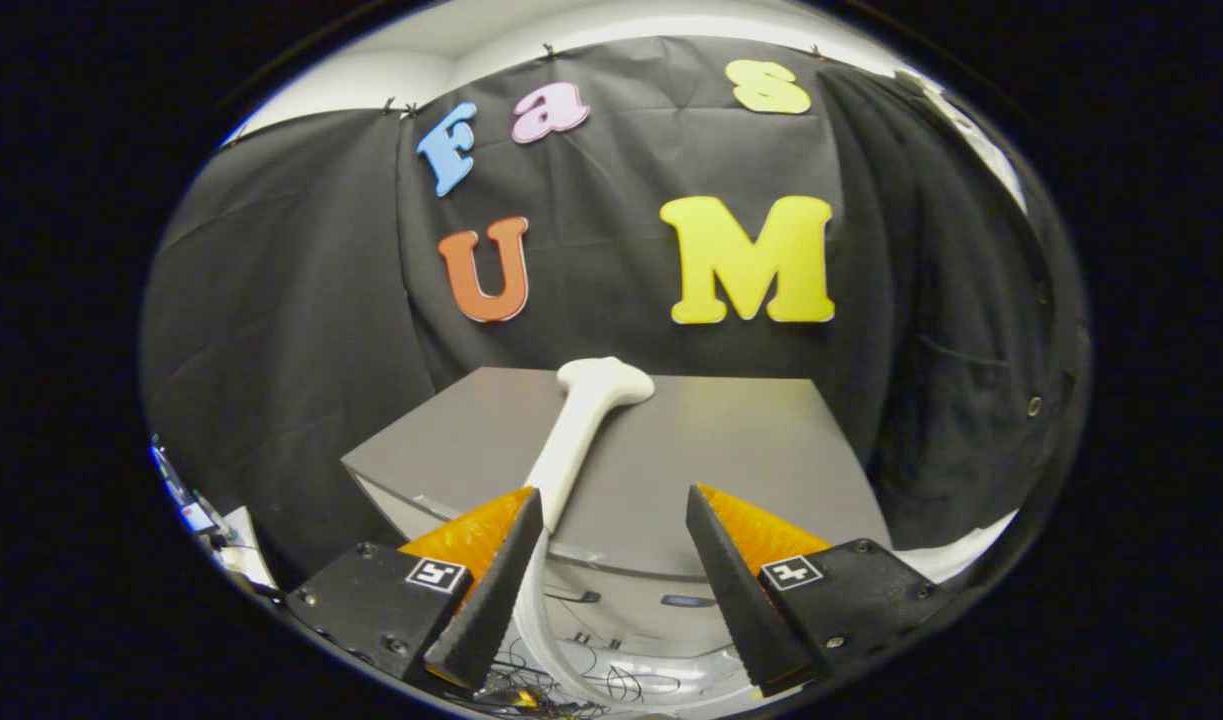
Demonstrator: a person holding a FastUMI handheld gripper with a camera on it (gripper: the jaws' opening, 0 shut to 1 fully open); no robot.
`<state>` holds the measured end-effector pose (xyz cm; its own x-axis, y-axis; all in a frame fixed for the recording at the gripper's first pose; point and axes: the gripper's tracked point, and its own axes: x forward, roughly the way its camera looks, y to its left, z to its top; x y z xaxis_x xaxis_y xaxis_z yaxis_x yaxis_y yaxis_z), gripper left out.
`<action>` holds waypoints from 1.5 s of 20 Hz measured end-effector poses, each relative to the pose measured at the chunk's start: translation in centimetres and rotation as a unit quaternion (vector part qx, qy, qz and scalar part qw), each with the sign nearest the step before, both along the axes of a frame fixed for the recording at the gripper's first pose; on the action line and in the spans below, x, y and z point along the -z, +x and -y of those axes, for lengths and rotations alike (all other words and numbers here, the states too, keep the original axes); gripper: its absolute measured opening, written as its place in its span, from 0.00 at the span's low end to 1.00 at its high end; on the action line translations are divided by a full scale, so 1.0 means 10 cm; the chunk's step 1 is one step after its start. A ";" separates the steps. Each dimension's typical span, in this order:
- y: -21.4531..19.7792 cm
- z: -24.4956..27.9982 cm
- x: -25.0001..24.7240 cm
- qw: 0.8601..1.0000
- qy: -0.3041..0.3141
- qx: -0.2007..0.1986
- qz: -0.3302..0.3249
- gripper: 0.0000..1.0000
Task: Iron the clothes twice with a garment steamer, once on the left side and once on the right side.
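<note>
Grey and flat, the surface [731, 440] stands ahead of the gripper [614, 560], a box-like top whose near edge runs just beyond the fingertips and whose far edge meets the black cloth wall [291, 300]. Its left corner juts toward the left finger [491, 590], and below that edge the front face drops away. To the right of the steamer the top lies bare, giving broad room as far as the right-hand edge.

On it lies the white garment steamer [581, 420], a long slim body with a wider rounded head. Its long axis runs from the near edge, beside the left finger, away toward the far edge, leaning slightly rightward, with the head pointing at the wall. The handle end reaches the near edge just beside the inner face of the left finger; whether they touch cannot be told. A white hose [541, 640] curves down from there, passing between the fingers.

The fingers stand wide apart, gripping nothing, the right finger [736, 590] well clear of the steamer. Tangled cables [611, 685] lie low between them.
</note>
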<state>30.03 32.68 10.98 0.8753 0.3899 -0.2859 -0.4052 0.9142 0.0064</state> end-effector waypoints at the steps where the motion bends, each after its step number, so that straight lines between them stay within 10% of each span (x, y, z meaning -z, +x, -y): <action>1: 0.10 -0.12 0.04 1.000 -0.006 -0.004 -0.004 0.91; 19: 0.74 -0.71 0.25 0.994 0.002 0.024 -0.108 0.43; 30: 0.21 -0.11 -0.44 1.000 0.010 0.023 -0.001 0.37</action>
